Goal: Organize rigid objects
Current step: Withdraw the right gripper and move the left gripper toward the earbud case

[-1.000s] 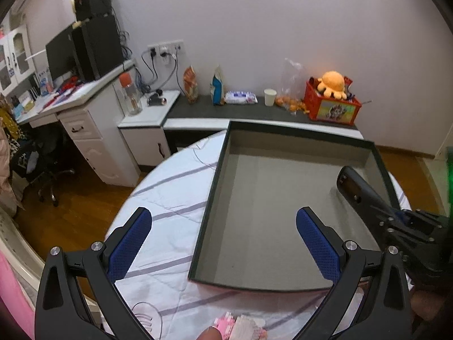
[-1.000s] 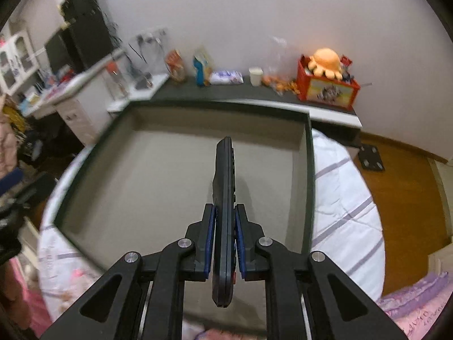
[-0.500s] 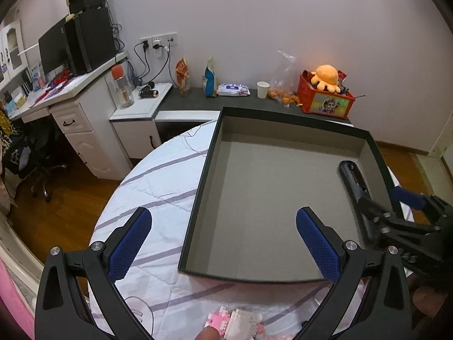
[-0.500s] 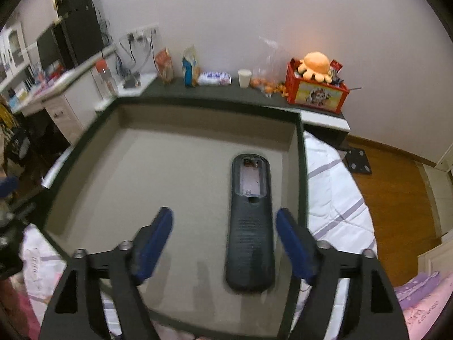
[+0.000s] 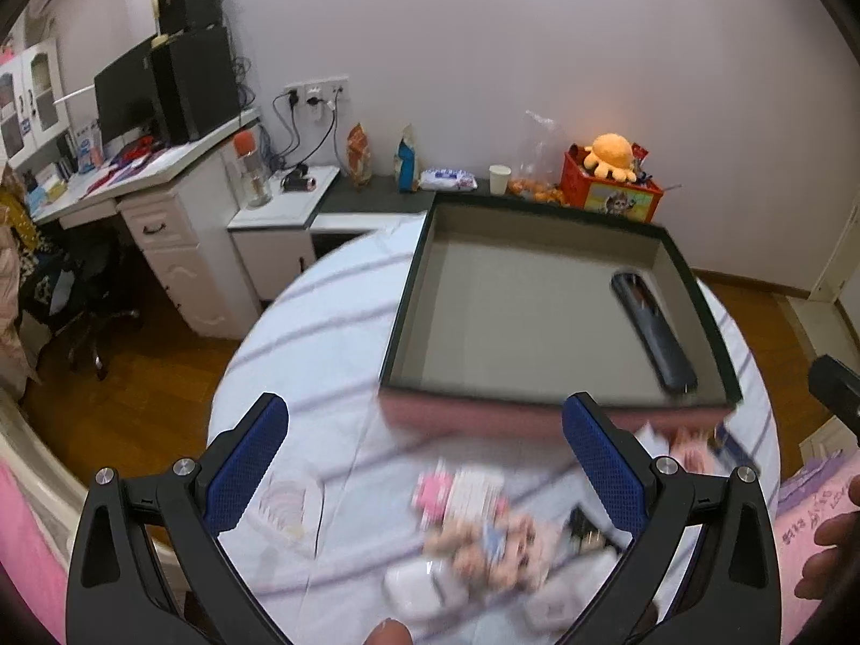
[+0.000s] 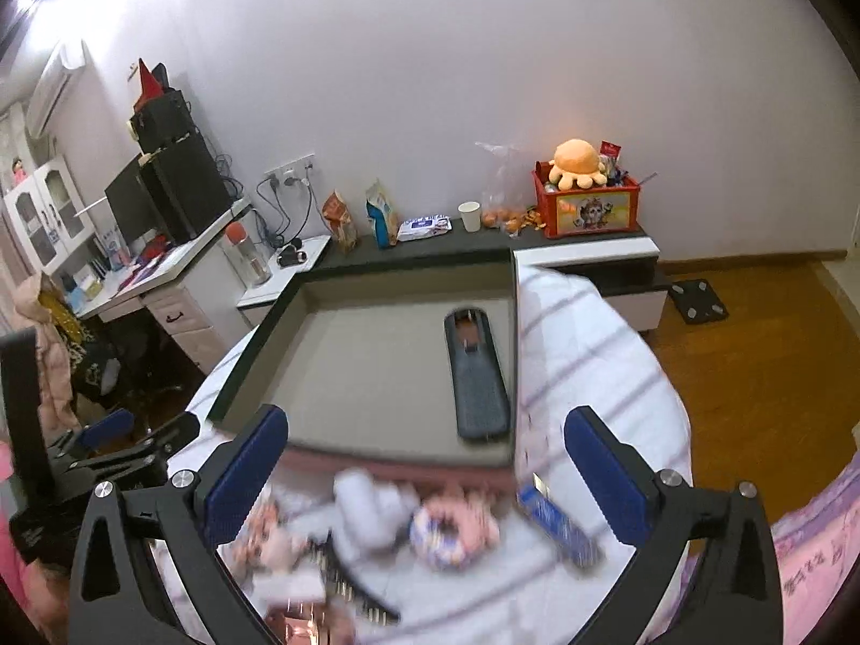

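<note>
Released a second ago, the remote now lies flat along the tray's right wall, parked clear of free space. Left claw and right claw, both spread empty, hover over clutter at the tabletop's near edge, likely picking next.

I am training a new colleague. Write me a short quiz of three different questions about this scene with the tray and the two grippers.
1. True or false: the remote control lies inside the tray.
2. Which side of the tray is the remote near, seen from the right wrist camera: A left wall, B right wall, C far wall?
3. Fill in: the right gripper holds ____.

Key: 1 true. 2 B. 3 nothing; its jaws are opening, with only blurred small items on the table beneath.
</note>
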A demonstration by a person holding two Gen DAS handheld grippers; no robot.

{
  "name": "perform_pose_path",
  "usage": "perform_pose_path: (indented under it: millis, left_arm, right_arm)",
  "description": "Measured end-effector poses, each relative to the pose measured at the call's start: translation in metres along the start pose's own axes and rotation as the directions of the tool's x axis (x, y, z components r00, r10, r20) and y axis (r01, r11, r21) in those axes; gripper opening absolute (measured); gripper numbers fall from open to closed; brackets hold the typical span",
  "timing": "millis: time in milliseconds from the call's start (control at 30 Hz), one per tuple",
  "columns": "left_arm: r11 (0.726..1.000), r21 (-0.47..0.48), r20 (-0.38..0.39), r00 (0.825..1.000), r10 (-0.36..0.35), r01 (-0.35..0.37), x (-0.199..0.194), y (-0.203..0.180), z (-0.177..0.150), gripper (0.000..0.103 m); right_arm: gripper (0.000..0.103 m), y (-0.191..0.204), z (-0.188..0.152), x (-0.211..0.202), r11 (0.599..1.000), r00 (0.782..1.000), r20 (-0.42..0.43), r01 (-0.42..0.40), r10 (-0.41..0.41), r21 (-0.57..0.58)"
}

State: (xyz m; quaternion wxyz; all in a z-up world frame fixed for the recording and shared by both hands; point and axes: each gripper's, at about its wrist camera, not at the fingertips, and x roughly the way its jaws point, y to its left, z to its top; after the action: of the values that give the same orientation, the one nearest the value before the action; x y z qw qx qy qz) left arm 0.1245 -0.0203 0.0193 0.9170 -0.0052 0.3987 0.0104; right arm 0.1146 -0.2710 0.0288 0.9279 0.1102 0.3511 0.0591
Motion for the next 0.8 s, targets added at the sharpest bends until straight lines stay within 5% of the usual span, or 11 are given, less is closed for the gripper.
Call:
perform_pose_path:
  millis: [433,800]
  left_arm:
    - [0.997,-0.049,-0.033,0.998,0.055,-0.057,-0.040,0.007,-0.072,0.103]
    - [1.000,-0.013,-0.058,0.998,-0.019,0.018,-0.027,0.032,-0.092,0.103]
  right_arm:
    - [0.103,-0.017,-0.072,-0.006,1.000,0.991,-0.131,-0.012,0.013,0.012]
    - [0.103,0.020,-0.087,-0.025,0.998,0.994,-0.092,0.057,-0.055,0.021]
